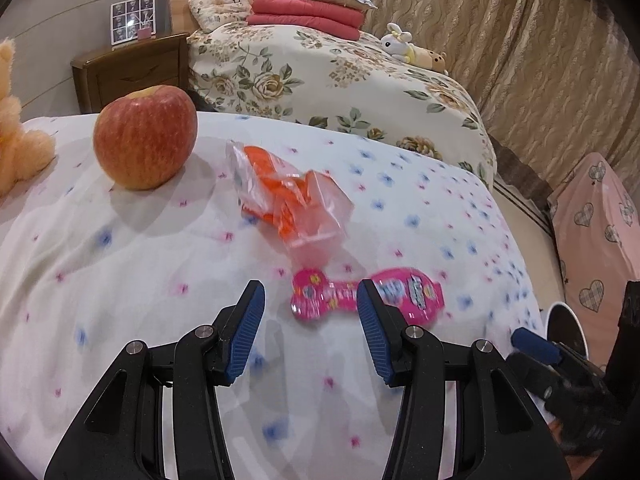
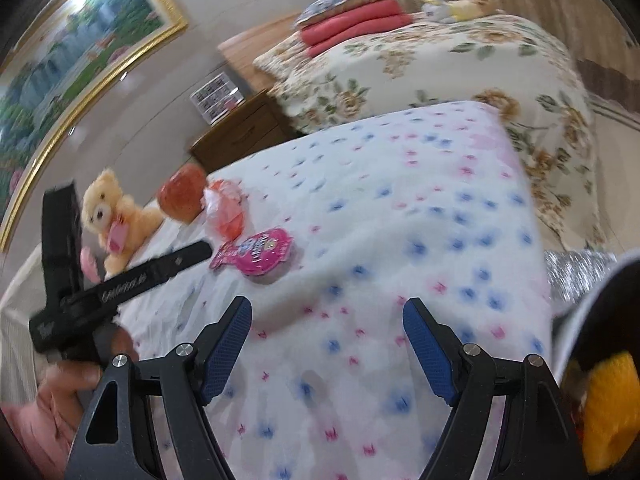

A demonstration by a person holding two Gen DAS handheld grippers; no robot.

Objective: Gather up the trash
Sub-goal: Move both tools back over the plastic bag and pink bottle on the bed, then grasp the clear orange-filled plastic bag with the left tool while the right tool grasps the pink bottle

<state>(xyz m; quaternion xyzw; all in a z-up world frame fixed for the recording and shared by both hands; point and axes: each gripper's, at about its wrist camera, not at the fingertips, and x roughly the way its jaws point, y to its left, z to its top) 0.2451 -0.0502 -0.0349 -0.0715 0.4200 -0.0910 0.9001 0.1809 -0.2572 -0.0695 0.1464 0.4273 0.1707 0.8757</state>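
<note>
Bedding with small blue and pink flowers [image 1: 120,240] fills the left wrist view, where the left gripper [image 1: 310,300] hangs with its 2 jaws spread and empty, just short of a pink wrapper [image 1: 340,292]; an orange plastic bag [image 1: 292,196] lies beyond it, beside an apple [image 1: 146,136]. From the right wrist view, the right gripper [image 2: 328,320] stands wide apart over bare cover, holding nothing, the pink wrapper [image 2: 256,256] and orange bag [image 2: 228,212] well ahead, near a teddy bear [image 2: 112,216].
</note>
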